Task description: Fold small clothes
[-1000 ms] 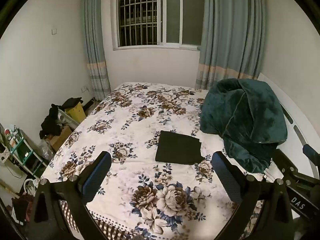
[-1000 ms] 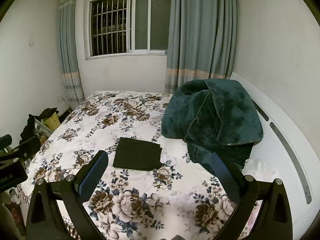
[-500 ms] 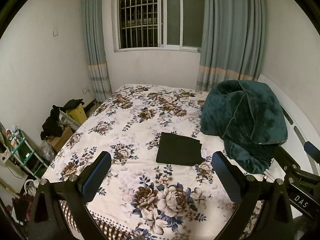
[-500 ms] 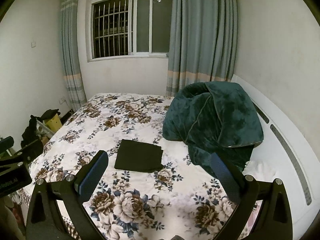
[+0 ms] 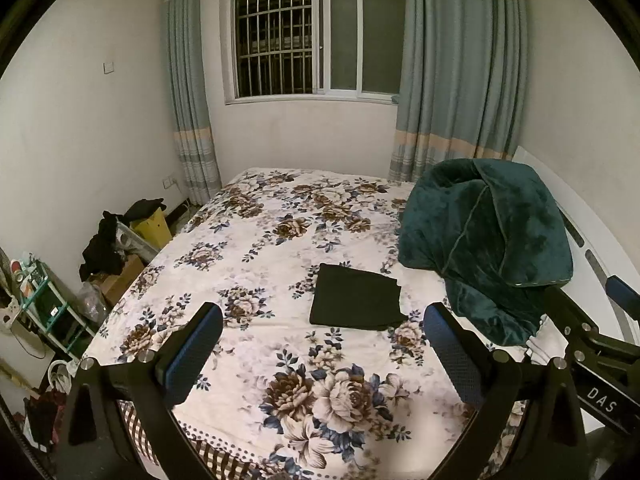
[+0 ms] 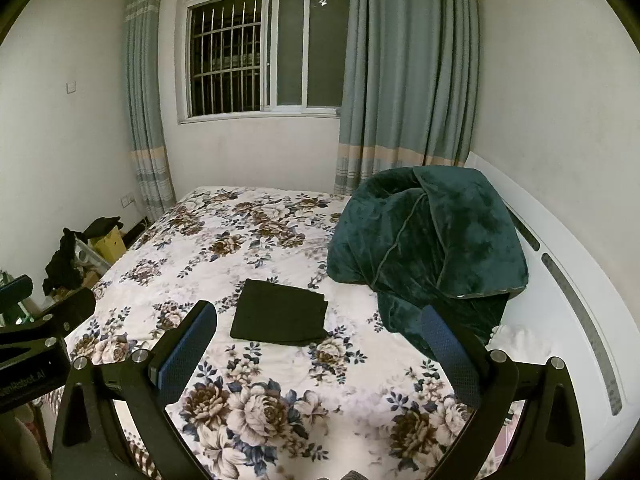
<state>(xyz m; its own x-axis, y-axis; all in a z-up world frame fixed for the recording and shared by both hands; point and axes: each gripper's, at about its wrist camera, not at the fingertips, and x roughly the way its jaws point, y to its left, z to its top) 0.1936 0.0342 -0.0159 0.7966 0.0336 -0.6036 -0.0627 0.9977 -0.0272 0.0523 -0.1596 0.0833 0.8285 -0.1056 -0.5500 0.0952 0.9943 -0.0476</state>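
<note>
Dark folded garment lay flat as neat rectangle on floral bed, mid-mattress, just left of heaped green blanket. Left gripper hovered over near bed edge, jaws spread wide, holding nothing. Right gripper likewise, jaws released, well short of garment.

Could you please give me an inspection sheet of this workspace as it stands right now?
Surface: bed with floral sheet, flat.
Job's things: dark garment folded into a rectangle, lying flat mid-bed.
Clutter: green blanket bunched at the headboard side; black clothes and boxes on the floor; small shelf.
Grippers: left gripper open, empty, short of the garment; right gripper open, empty.
Cables: white cord near the shelf, unclear.
Surroundings: barred window, curtains, white walls.
</note>
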